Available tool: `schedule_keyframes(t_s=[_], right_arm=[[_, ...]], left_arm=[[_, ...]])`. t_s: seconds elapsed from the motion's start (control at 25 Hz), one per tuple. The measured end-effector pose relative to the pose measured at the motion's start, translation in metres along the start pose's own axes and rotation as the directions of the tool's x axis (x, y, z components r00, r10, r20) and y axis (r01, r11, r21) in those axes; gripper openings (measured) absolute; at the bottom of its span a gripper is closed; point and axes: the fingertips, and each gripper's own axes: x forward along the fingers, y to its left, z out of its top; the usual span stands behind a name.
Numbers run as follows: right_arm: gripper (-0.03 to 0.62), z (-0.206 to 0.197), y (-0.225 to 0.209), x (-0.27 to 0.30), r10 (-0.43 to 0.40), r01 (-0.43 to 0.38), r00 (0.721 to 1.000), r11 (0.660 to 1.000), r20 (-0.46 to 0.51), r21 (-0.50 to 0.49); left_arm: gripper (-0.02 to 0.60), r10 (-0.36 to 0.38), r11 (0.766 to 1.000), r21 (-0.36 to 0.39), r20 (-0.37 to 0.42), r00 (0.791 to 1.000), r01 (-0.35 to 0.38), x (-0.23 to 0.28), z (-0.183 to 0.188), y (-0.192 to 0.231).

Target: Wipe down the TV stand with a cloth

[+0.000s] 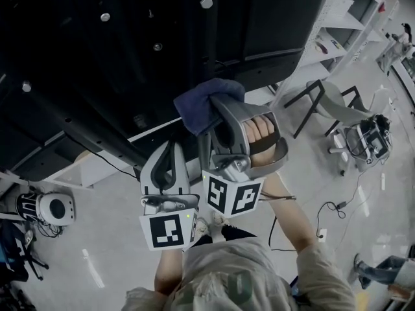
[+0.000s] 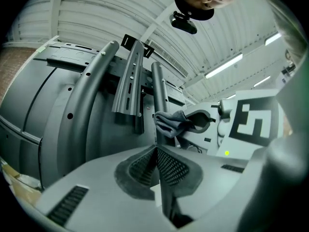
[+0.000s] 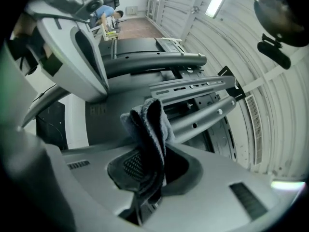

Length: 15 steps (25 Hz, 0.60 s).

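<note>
A dark blue cloth (image 1: 205, 101) is bunched in my right gripper (image 1: 219, 116), which is shut on it and held up against the dark TV stand (image 1: 97, 138) under the black back of the TV (image 1: 130, 37). In the right gripper view the cloth (image 3: 150, 124) hangs folded between the jaws, close to the stand's grey tubes (image 3: 203, 114) and slotted bracket (image 3: 188, 87). My left gripper (image 1: 171, 151) sits just left of and below the right one, shut with its pads pressed together on nothing (image 2: 156, 153). From there the cloth (image 2: 170, 122) shows beside a stand tube (image 2: 159, 88).
White shelving (image 1: 340, 18) stands at the upper right, with a chair (image 1: 327, 102) and a wheeled device (image 1: 366, 141) beside it. A round black-and-white machine (image 1: 52, 207) sits on the floor at left. Cables (image 1: 327, 207) trail across the floor at right.
</note>
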Motion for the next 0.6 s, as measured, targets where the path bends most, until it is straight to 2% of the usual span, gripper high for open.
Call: schedule_keyframes(t_s=[0.24,0.6], right_arm=[[0.058,-0.011,0.037,-0.013,0.060,-0.060,0.998,0.998,-0.032,0.011],[0.058,-0.025,0.087,-0.026,0.118,-0.117,0.991,0.993,-0.063,0.020]], left_arm=[[0.015,-0.001,1.000,-0.012,-0.011,1.000,0.001,-0.009,-0.011,0.001],[0.015,0.038,0.998,-0.038,-0.081,0.996,-0.041,-0.014,-0.047,0.013]])
